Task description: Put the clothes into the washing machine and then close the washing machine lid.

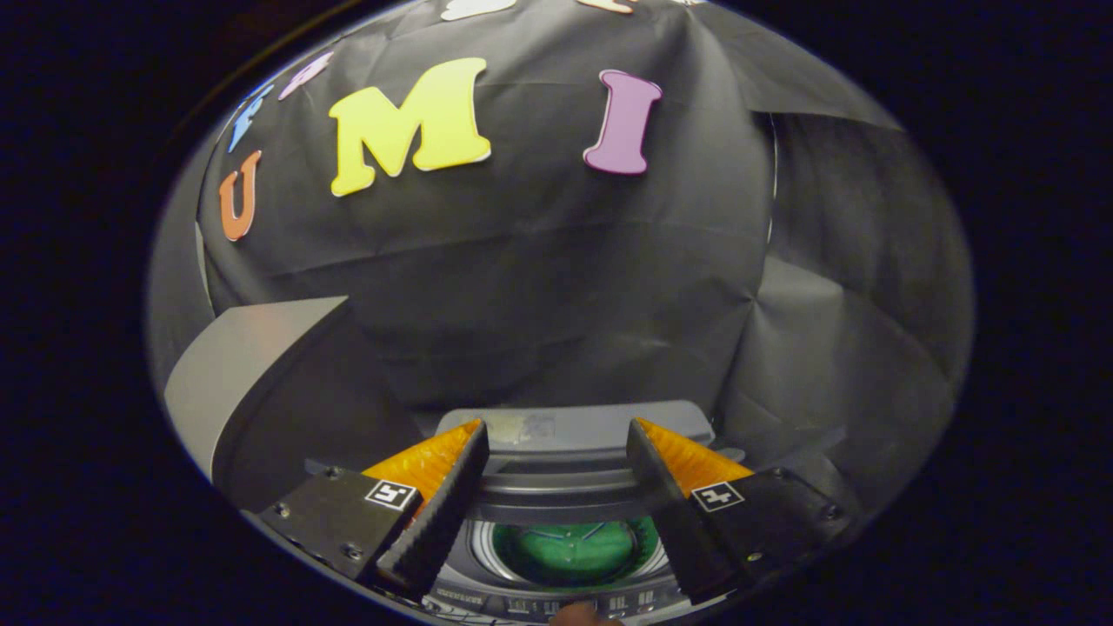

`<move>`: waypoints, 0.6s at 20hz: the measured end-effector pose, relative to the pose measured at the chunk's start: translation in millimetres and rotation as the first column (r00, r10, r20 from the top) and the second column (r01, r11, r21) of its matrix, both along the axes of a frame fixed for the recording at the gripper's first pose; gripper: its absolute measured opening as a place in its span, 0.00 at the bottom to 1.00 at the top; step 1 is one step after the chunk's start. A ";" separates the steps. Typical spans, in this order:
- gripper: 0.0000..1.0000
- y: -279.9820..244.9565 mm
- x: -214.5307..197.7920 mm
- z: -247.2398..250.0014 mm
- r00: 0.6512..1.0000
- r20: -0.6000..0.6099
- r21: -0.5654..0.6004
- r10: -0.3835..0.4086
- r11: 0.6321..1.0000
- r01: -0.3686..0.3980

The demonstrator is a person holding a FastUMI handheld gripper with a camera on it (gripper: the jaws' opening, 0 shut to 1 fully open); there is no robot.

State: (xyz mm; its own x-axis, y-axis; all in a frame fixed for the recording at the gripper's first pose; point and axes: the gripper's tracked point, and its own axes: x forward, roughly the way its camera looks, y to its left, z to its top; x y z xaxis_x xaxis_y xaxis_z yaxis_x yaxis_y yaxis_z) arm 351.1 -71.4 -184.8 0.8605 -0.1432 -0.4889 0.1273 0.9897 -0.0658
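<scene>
The tongs are held wide apart with nothing gripped, above the open washing machine (green clothes are seen in its drum).

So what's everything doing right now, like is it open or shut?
Washing machine: lid up, the round tub opening uncovered.
Lid: raised, standing beside the gripper's left finger.
Tub: something green lies inside; what it is cannot be told.
Gripper: open, fingers spread apart, nothing between them, held above the machine.
</scene>
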 end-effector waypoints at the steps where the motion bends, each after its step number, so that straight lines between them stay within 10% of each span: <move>1: 1.00 3.4 -9.9 0.6 1.000 0.012 0.015 -0.007 1.000 0.007; 12: 1.00 42.9 -178.7 40.9 0.991 0.128 -0.089 -0.025 0.995 0.037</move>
State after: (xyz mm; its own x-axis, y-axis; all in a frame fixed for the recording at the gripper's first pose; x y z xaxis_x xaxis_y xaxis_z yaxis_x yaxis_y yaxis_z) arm 172.5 -28.6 -143.9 0.9090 -0.2096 -0.3602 0.1709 0.9758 -0.1364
